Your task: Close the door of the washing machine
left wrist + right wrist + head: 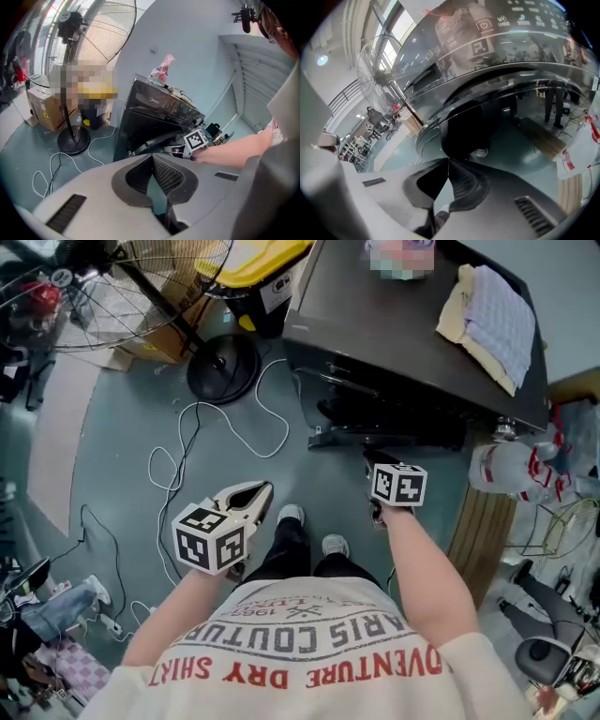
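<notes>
a grey-green workshop floor (122, 456), strewn with loose cables (187, 427), lies under the person's feet. the left gripper (151, 159) has its jaws clenched tip to tip with nothing between them. it is held low and back by the person's waist, well apart from the machine, probably just kept out of the way. the right gripper (449, 161) also has its jaws pressed together and empty. it reaches forward to the door (468, 126), which fills its view close ahead. closed jaws likely serve as a blunt tip for pushing rather than gripping. whether they touch the door cannot be told. the door hangs open from the front of the dark washing machine (394, 324), which carries a folded towel (492, 320). a standing fan (220, 367) is on the floor to the left.
</notes>
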